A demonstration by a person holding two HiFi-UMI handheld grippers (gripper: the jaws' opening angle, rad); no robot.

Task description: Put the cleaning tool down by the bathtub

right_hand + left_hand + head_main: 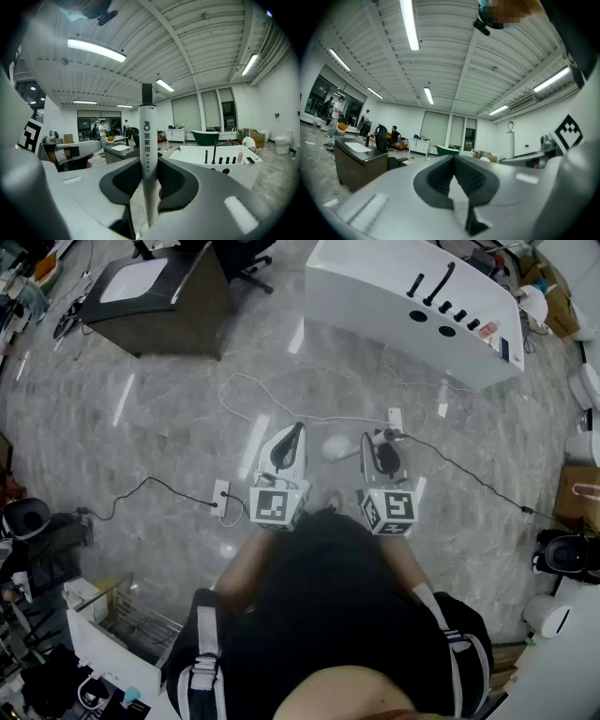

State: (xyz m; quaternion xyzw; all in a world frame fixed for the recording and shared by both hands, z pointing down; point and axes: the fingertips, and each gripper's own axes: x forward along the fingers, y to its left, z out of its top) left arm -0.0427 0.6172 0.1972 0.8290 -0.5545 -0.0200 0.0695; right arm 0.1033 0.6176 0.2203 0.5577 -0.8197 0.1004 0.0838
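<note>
right tongs [146, 169] clamped on cleaning tool [146, 126] | left tongs [453, 161] together, empty

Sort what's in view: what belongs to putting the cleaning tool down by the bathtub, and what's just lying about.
For the job:
- cleaning tool, clamped in the right gripper
- white bathtub

Just lying about:
- sink cabinet
- power strip and cable on the floor
- green bathtub
- toilet
</note>
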